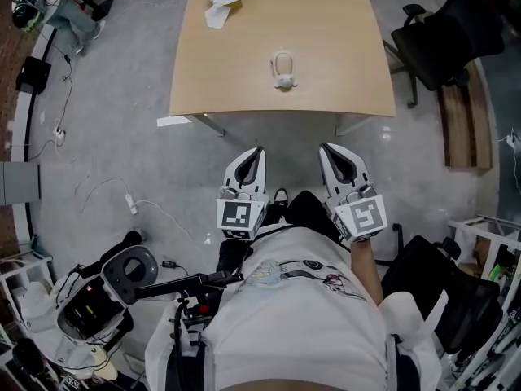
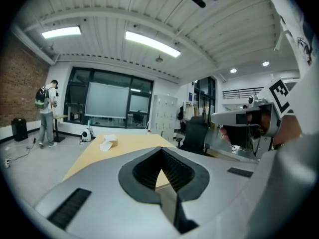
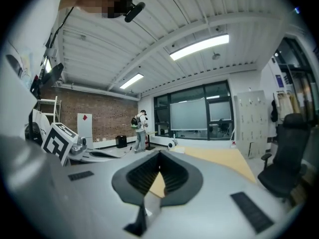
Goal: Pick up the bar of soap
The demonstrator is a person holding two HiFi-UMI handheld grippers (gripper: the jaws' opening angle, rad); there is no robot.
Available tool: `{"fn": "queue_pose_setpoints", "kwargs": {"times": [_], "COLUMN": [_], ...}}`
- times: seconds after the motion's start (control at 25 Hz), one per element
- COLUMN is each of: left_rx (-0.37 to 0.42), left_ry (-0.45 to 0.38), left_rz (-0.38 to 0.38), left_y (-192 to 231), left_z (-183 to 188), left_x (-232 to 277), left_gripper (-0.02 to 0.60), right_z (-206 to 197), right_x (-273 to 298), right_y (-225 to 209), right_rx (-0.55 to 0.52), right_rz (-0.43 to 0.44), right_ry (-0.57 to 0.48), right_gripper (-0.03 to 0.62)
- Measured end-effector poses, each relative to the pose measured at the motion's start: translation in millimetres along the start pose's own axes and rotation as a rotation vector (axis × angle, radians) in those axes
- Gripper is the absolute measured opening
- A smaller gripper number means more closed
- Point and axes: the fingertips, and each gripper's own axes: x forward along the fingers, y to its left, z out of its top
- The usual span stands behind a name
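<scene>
The left gripper (image 1: 258, 151) and the right gripper (image 1: 326, 150) hang side by side over the grey floor, just short of the near edge of the light wooden table (image 1: 326, 23), both pointing toward it. Each one's jaws are clenched tip to tip with nothing between them; only a sliver of tabletop shows through the gap behind the tips. The pale oval bar of soap (image 1: 282, 70) lies on the table well ahead of both tips, roughly on the line between the two grippers and apart from each. Farther ahead and left of the left gripper sits a small white crumpled carton (image 1: 220, 6). A black office chair (image 1: 444, 39) stands ahead and right of the right gripper.
</scene>
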Motion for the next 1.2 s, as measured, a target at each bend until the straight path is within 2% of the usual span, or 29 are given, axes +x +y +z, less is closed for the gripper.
{"fn": "queue_pose_setpoints", "kwargs": {"times": [0.24, 0.4, 0.56, 0.84, 1.0, 1.2], "left_rx": [-0.041, -0.041, -0.052, -0.040, -0.030, -0.060], "left_ry": [0.038, 0.033, 0.024, 0.010, 0.065, 0.142], "left_rz": [-0.017, 0.011, 0.038, 0.034, 0.037, 0.066], "left_y": [4, 14, 23, 29, 32, 39], "left_z": [-6, -4, 6, 31, 26, 5], "left_x": [26, 50, 81, 154, 185, 216], "left_gripper": [0.002, 0.002, 0.002, 0.002, 0.002, 0.002], "right_z": [-11, -17, -7, -6, -20, -61], "right_x": [15, 34, 60, 108, 135, 161], "right_y": [-21, -39, -62, -112, -133, -158], "right_rx": [0.025, 0.019, 0.009, -0.008, -0.017, 0.071], "right_rz": [-0.013, 0.011, 0.039, 0.083, 0.106, 0.106], "right_ry": [0.044, 0.060, 0.044, 0.063, 0.105, 0.198], "right_gripper": [0.005, 0.005, 0.005, 0.005, 0.005, 0.005]}}
